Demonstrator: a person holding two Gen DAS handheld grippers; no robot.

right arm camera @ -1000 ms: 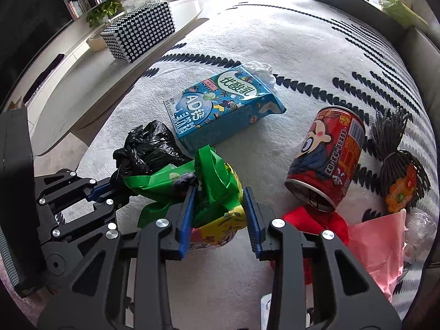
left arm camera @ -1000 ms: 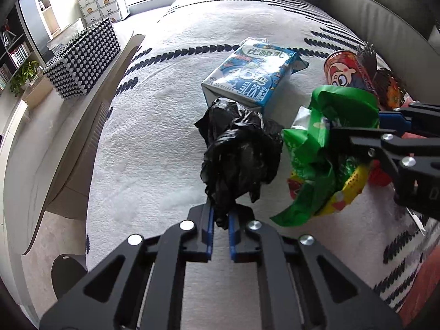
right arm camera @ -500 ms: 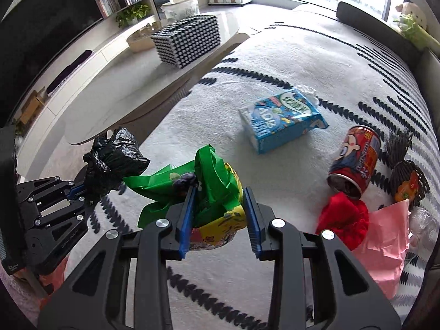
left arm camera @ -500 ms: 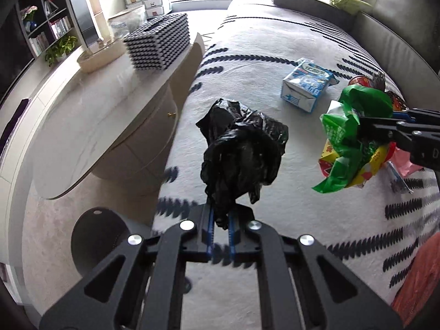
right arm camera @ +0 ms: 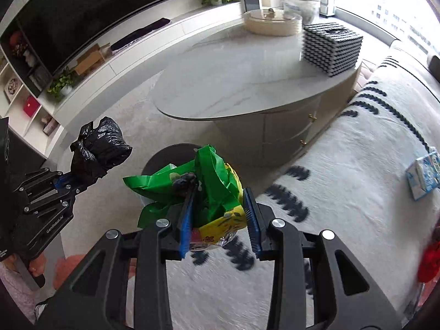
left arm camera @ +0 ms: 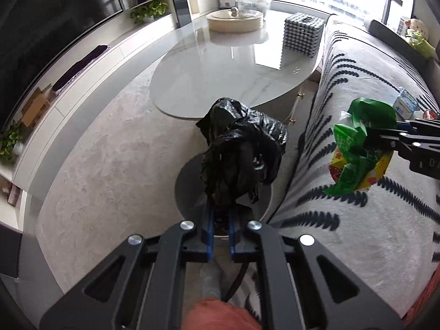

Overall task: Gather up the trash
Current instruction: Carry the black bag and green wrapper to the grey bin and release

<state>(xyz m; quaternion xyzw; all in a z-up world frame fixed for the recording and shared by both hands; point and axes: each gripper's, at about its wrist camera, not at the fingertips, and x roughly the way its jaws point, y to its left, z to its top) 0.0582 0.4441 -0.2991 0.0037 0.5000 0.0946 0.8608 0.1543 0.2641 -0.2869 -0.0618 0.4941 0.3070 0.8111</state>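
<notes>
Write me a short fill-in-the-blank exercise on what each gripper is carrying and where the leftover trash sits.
1. The left gripper has its jaws shut on a crumpled ____ plastic bag.
2. The right gripper holds a snack wrapper that is mostly ____ with a yellow patch.
3. The round grey bin stands on the ____, beside the patterned blanket.
4. The blue carton lies on the ____.

Missing words: black; green; floor; blanket
</notes>
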